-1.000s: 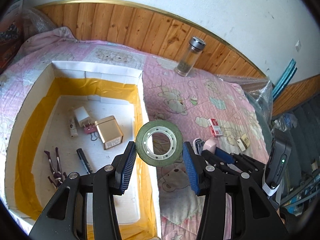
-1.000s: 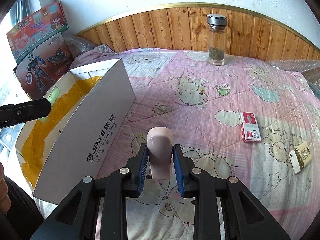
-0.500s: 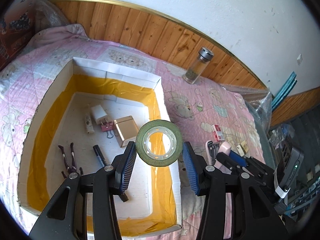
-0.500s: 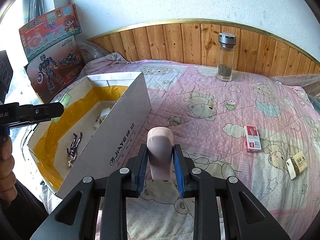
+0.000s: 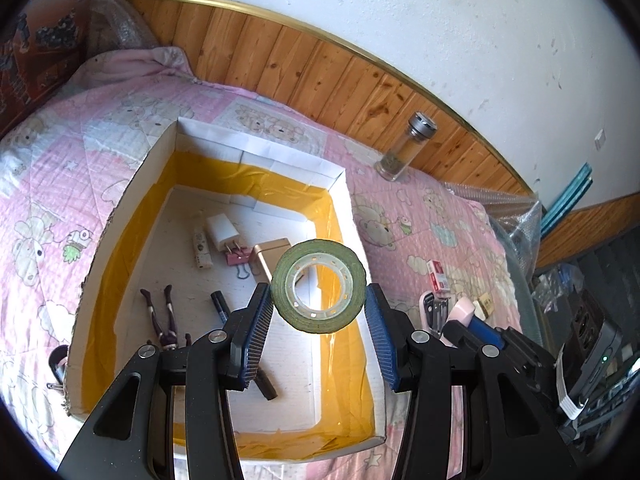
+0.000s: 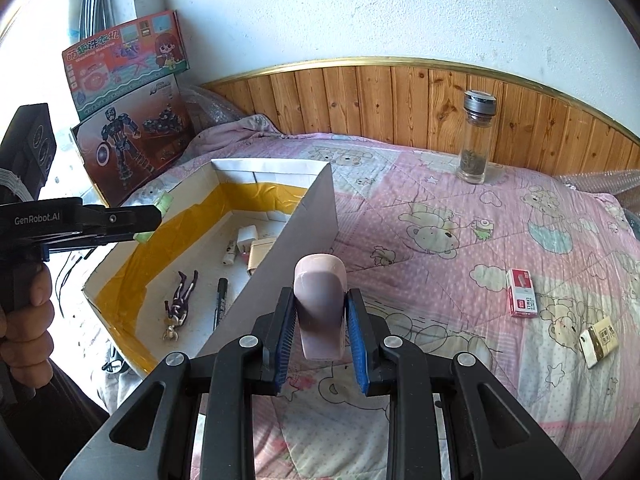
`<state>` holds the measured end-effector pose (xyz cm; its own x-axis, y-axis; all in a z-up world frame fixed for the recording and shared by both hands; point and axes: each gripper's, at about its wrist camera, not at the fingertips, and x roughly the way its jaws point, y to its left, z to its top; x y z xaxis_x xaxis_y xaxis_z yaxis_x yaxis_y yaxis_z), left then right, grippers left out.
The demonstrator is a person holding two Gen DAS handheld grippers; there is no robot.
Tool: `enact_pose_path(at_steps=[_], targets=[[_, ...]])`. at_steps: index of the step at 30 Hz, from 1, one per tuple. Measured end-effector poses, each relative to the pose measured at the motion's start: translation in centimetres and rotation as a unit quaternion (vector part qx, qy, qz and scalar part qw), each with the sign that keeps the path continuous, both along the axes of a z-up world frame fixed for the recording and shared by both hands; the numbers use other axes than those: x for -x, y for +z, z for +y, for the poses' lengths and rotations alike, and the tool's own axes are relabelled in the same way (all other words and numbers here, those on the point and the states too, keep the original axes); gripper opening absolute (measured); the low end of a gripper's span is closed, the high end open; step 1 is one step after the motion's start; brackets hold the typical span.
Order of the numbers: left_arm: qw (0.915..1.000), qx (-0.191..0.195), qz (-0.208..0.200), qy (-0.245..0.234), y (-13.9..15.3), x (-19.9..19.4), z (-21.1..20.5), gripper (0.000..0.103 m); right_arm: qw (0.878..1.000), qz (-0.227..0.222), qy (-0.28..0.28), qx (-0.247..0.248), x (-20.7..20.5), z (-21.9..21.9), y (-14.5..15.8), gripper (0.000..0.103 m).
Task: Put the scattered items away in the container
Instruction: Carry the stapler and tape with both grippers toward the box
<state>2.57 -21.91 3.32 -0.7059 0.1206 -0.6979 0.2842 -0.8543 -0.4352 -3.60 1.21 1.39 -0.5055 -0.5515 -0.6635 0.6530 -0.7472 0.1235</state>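
Left wrist view: your left gripper (image 5: 319, 320) is pinching the green tape roll (image 5: 319, 286) by its outer rim, hanging it over the near right part of the cardboard box (image 5: 260, 148); it's light and stiff, so the rim grip is fine, though a round edge can roll out of flat pads. Below it in the box sit a white charger (image 5: 222, 232), a gold box (image 5: 269, 254), a black marker (image 5: 244, 346) and a small figurine (image 5: 162, 316), so aim for the bare floor near the corner.

Right wrist view: your right gripper (image 6: 320, 344) is clamped on a pale pink smooth thing (image 6: 320, 304), maybe a stapler, hard to tell from this angle; it looks rigid and a bit slippery, so hold it low on the flat sides. It hovers outside the box, just past the right wall (image 6: 296, 248), which you'll need to clear. Still on the quilt (image 6: 440, 216): red packet (image 6: 521, 293), tan packet (image 6: 599, 342); the glass bottle (image 6: 476, 138) is well apart.
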Motion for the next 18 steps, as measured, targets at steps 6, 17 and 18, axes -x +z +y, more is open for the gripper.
enact_pose_path(at_steps=[6, 17, 18], targets=[[1.0000, 0.004, 0.001, -0.004, 0.1, -0.6, 0.0, 0.049, 1.000, 0.020, 0.020, 0.001, -1.9, -1.5, 0.9, 0.027], [0.9991, 0.018, -0.021, -0.033, -1.4, -0.9, 1.3, 0.049, 0.999, 0.021, 0.035, 0.015, -3.6, -3.3, 1.9, 0.027], [0.9989, 0.019, -0.023, -0.036, -1.5, -0.8, 1.5, 0.049, 0.999, 0.022, 0.036, 0.017, -3.7, -3.5, 2.0, 0.027]])
